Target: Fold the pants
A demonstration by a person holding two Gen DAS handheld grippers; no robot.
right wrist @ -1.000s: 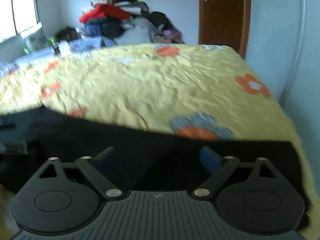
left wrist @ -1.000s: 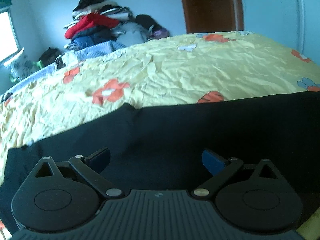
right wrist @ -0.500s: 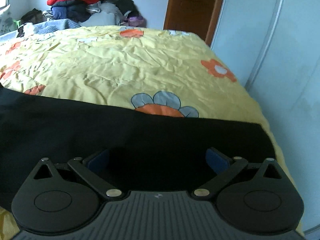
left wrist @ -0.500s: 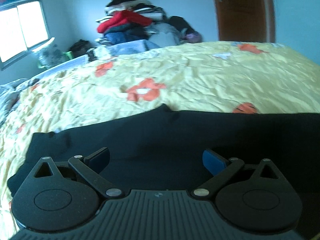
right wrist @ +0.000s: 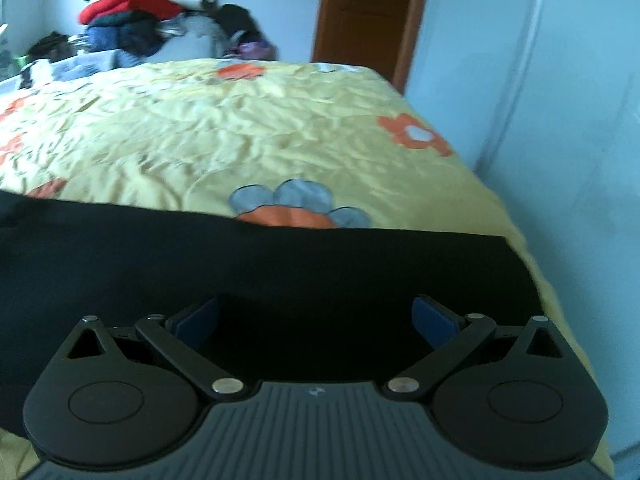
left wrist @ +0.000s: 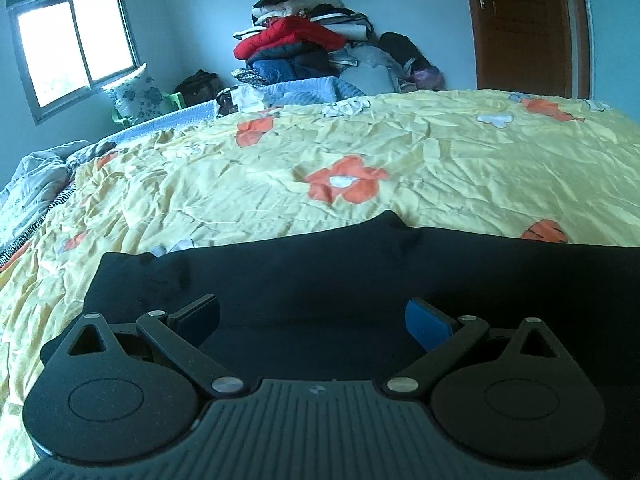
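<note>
Black pants (left wrist: 360, 268) lie flat across the near part of a yellow flowered bedspread (left wrist: 400, 160). The left wrist view shows their left end with a squared corner. The right wrist view shows the pants (right wrist: 280, 264) reaching their right end near the bed's right edge. My left gripper (left wrist: 312, 318) is open and empty just above the pants near the left end. My right gripper (right wrist: 316, 318) is open and empty just above the pants near the right end. Nothing is between either pair of blue pads.
A pile of clothes (left wrist: 304, 48) stands behind the far side of the bed. A window (left wrist: 76, 48) is at the far left, a brown door (left wrist: 524, 24) at the far right. A white wall (right wrist: 560, 120) runs close along the bed's right edge (right wrist: 516, 224).
Both grippers have shifted over the pants. The left view has swung left, bringing the pants' left end and the window into view. The right view moved right, then back a little left. Both stay open.
</note>
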